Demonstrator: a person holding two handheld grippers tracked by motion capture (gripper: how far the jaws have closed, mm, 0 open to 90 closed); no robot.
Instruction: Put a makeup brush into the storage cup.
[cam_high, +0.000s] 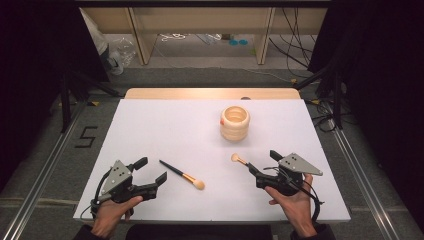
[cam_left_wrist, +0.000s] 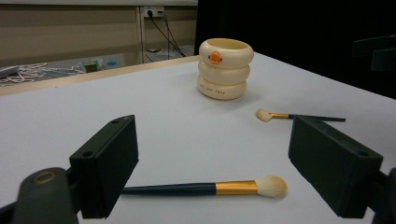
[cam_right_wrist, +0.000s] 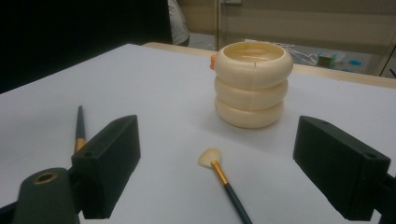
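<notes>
A cream cup (cam_high: 235, 122) made of three stacked rings, with a small orange duck face, stands upright right of the table's middle. Two make-up brushes with dark handles, gold ferrules and pale heads lie flat on the white table (cam_high: 165, 130). One brush (cam_high: 182, 175) lies just right of my left gripper (cam_high: 151, 170), which is open and empty. In the left gripper view that brush (cam_left_wrist: 205, 188) lies crosswise between the jaws. The other brush (cam_high: 240, 160) points its head toward the cup. Its handle runs between the jaws of my open right gripper (cam_high: 262, 161), untouched. The same brush (cam_right_wrist: 226, 184) and cup (cam_right_wrist: 252, 84) lie ahead in the right gripper view.
A bare wooden strip (cam_high: 210, 93) borders the table's far edge. Beyond it stand shelf legs (cam_high: 140, 40) with cables (cam_high: 295, 55) on the floor. Dark curtains hang on both sides. A "5" mark (cam_high: 86, 136) is on the floor at the left.
</notes>
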